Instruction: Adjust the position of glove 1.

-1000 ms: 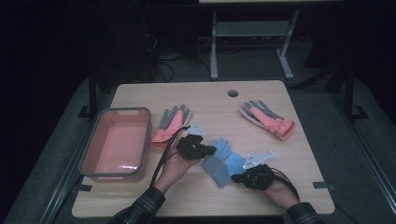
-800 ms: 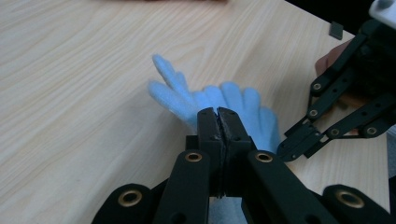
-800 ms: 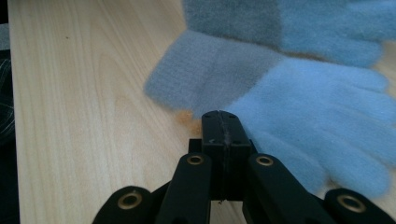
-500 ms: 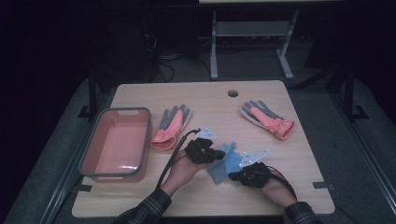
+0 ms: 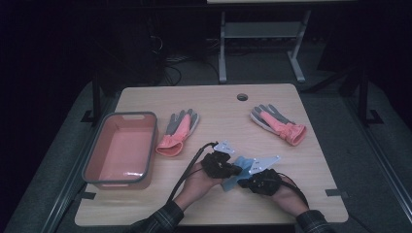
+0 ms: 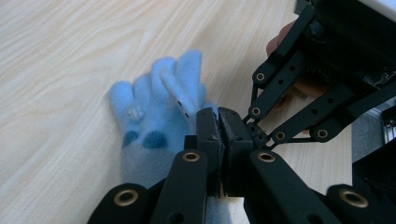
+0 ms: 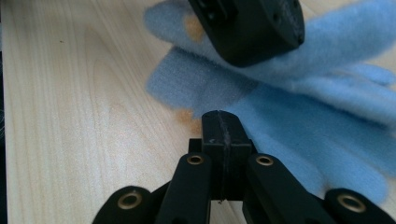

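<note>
Both grippers meet over a pair of blue fleece gloves (image 5: pixel 239 171) lying near the front edge of the wooden table (image 5: pixel 214 99): the left gripper (image 6: pixel 219 122) has its jaws pinched on the fabric, the right gripper (image 7: pixel 221 125) has its jaws closed together at the fleece's edge. Pink-and-grey gloves (image 5: pixel 179 132) and a pink tub (image 5: pixel 90 162) sit farther off.
</note>
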`<state>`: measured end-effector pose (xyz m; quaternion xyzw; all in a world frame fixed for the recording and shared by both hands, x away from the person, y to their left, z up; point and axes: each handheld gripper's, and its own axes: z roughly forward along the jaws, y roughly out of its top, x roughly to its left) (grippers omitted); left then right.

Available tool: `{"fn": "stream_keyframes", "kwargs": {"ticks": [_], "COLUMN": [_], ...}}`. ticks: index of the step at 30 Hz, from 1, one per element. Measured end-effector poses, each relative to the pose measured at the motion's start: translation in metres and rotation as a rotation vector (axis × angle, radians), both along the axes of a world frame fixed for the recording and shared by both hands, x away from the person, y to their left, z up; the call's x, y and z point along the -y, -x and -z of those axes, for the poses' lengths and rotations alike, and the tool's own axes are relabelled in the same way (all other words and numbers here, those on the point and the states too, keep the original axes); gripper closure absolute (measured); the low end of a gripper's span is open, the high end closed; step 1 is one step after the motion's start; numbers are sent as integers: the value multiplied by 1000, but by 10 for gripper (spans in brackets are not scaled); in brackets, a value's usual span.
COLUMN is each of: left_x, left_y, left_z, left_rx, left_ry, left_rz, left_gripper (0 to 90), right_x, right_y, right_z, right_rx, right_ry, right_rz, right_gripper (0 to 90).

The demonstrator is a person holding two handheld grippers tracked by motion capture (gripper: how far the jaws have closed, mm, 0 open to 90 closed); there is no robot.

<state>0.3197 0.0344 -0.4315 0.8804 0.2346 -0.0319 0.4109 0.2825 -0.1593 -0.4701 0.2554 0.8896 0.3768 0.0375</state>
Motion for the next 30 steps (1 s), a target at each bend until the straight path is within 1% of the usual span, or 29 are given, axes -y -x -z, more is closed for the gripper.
{"fn": "stream_keyframes", "kwargs": {"ticks": [1, 4, 6, 7, 9, 10, 11, 12, 13, 14, 15, 16, 18, 19, 20, 21, 23, 24, 25, 26, 27, 28, 29, 30], "left_x": [0, 0, 0, 0, 0, -1, -3, -3, -4, -6, -6, -7, -7, -7, -6, -6, -4, -3, -3, -1, 0, 1, 2, 5], "left_y": [0, -1, -1, -1, -1, -1, -2, -2, -3, -4, -4, -5, -6, -6, -6, -6, -6, -6, -6, -6, -6, -5, -5, -4], "left_z": [0, -1, -2, -2, -3, -3, -4, -4, -4, -4, -3, -2, 1, 2, 6, 6, 8, 11, 11, 13, 15, 16, 18, 20], "left_rx": [-3, -22, -34, -30, -34, -26, -5, -5, 4, 17, 32, 36, 46, 51, 60, 60, 78, 79, 79, 81, 79, 82, 89, 91], "left_ry": [4, 37, 49, 49, 52, 51, 35, 35, 31, 19, 2, -7, -28, -29, -36, -36, -40, -47, -47, -46, -58, -62, -79, -80], "left_rz": [0, -1, -7, -10, -14, -20, -25, -25, -31, -33, -40, -40, -38, -36, -24, -24, -31, -35, -35, -40, -35, -35, -26, -26], "left_gripper": [868, 849, 818, 801, 762, 753, 711, 693, 693, 654, 599, 557, 475, 401, 355, 323, 252, 231, 203, 203, 185, 180, 174, 167], "right_x": [0, 0, 1, 1, 4, 6, 11, 13, 13, 17, 22, 27, 34, 41, 45, 48, 56, 60, 60, 64, 67, 71, 73, 75], "right_y": [0, 0, 1, 1, 2, 3, 5, 6, 6, 7, 8, 9, 9, 7, 6, 5, 2, 0, 0, -3, -5, -8, -9, -10], "right_z": [0, 0, 0, 0, -2, -3, -6, -7, -7, -8, -9, -9, -10, -10, -10, -9, -7, -6, -6, -5, -4, -2, -1, 0], "right_rx": [-1, -1, 0, 8, 1, 6, 5, 7, 7, 12, 21, 25, 49, 57, 61, 71, 68, 68, 68, 70, 61, 68, 66, 67], "right_ry": [0, 0, 1, 2, -2, -8, -21, -25, -25, -28, -32, -34, -25, -23, -12, -1, 6, 6, 6, 7, 8, 9, 9, 11], "right_rz": [1, 0, 1, -4, 4, 2, 8, 13, 13, 20, 29, 53, 82, 105, 119, 140, 178, 199, 199, 217, 244, 268, 282, 295], "right_gripper": [900, 900, 900, 900, 900, 900, 885, 871, 871, 848, 804, 748, 671, 544, 494, 434, 375, 337, 337, 310, 277, 253, 247, 226]}}
